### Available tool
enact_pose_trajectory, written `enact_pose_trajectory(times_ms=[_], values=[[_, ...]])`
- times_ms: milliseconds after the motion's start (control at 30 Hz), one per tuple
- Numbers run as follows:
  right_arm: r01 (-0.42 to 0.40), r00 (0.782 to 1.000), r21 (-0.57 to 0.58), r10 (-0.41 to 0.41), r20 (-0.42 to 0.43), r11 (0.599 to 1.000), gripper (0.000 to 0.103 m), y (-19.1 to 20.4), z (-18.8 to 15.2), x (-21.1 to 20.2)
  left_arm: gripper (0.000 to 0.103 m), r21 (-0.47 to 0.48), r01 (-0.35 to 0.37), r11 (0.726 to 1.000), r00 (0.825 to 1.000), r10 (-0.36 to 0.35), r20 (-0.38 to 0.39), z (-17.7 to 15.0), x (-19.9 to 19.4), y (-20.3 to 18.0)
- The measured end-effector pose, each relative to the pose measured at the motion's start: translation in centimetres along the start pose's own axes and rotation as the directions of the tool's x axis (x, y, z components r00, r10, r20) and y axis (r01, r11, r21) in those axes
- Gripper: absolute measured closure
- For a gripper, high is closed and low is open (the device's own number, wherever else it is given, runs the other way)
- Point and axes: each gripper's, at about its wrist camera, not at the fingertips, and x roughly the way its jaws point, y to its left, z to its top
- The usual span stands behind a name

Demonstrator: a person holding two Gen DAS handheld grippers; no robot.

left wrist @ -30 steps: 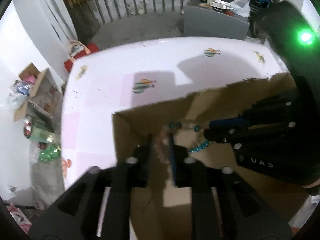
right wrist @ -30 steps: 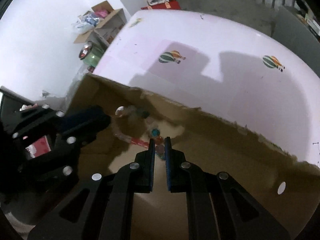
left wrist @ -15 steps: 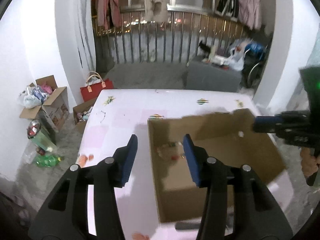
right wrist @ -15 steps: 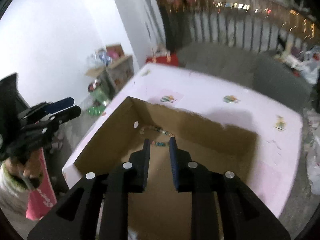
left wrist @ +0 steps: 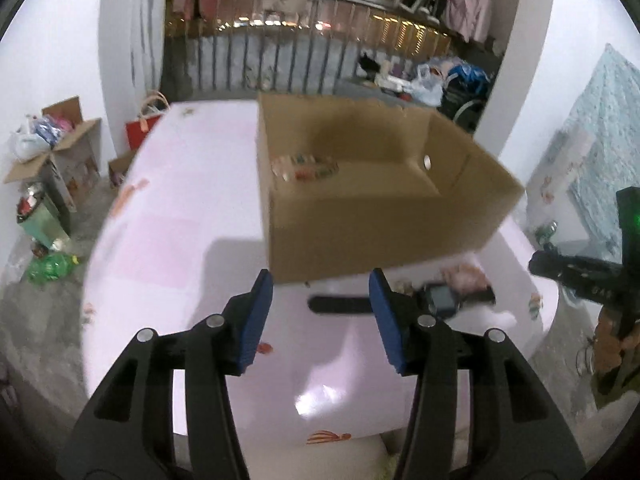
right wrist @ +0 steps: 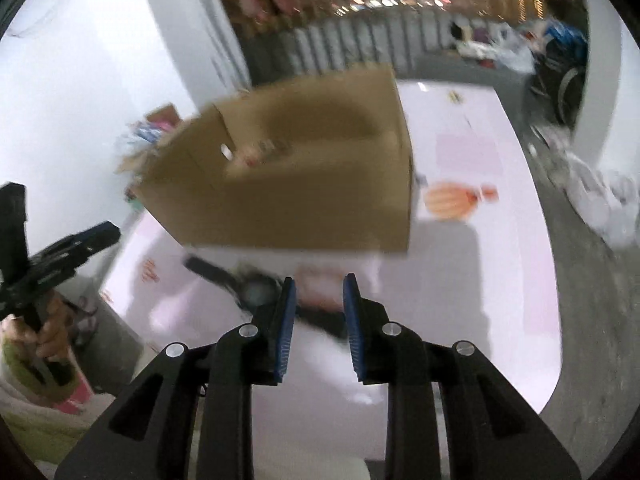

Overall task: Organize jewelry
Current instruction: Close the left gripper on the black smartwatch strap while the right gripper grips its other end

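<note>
A brown cardboard box [left wrist: 360, 220] stands on the pink table [left wrist: 172, 240], with beaded jewelry [left wrist: 308, 168] lying in its far left corner. Between the box and me a black watch [left wrist: 436, 300] lies flat on the table. My left gripper [left wrist: 320, 280] hovers before the box, its jaws opening with nothing between them. In the right wrist view the same box [right wrist: 300, 200], beads [right wrist: 264, 152] and blurred watch [right wrist: 248, 288] appear. My right gripper [right wrist: 320, 280] is above the table just right of the watch, its jaws opening and empty. Each gripper shows at the other view's edge.
Balloon prints dot the tablecloth, a large orange one [right wrist: 452, 200] right of the box. On the floor to the left are open cartons [left wrist: 52, 152], a red bag [left wrist: 144, 128] and green bottles [left wrist: 52, 268]. A railing [left wrist: 280, 60] runs behind. A hand [right wrist: 44, 332] holds the left gripper.
Both grippers pulled back out of the box toward the table's near edge, leaving the beads inside. Their jaws widened, and the black watch came into view.
</note>
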Motion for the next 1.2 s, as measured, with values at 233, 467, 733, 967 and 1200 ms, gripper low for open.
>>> enact_pose_trajectory(times_ms=[233,467,733,967,1200], values=[[0.008,0.998,0.084,-0.002,-0.070,0.996,0.078,-1.2,-1.5,3.8,0.046,0.025,0.035,0.999,0.997,-0.034,-0.071,-1.2,4.8,-0.4],[0.007,0.999,0.098,-0.002,-0.052,0.995,0.071,-1.5,-1.4,4.4,0.044,0.023,0.039,0.999,0.993,-0.036,-0.115,-1.7,6.9,0.1],[0.006,0.997,0.119,0.004,-0.076,0.993,0.071,-2.0,-1.4,5.4,0.043,-0.004,0.054,0.999,0.988,-0.054,-0.146,-1.7,8.1,-0.1],[0.007,0.998,0.111,0.001,-0.069,0.994,0.071,-2.0,-1.4,5.5,0.043,-0.031,0.058,0.998,0.981,-0.063,-0.182,-1.9,9.5,-0.4],[0.002,0.998,0.111,0.005,-0.067,0.994,0.071,-1.6,-1.5,5.6,0.042,-0.068,0.082,0.994,0.979,-0.093,-0.180,-1.4,9.9,-0.5]])
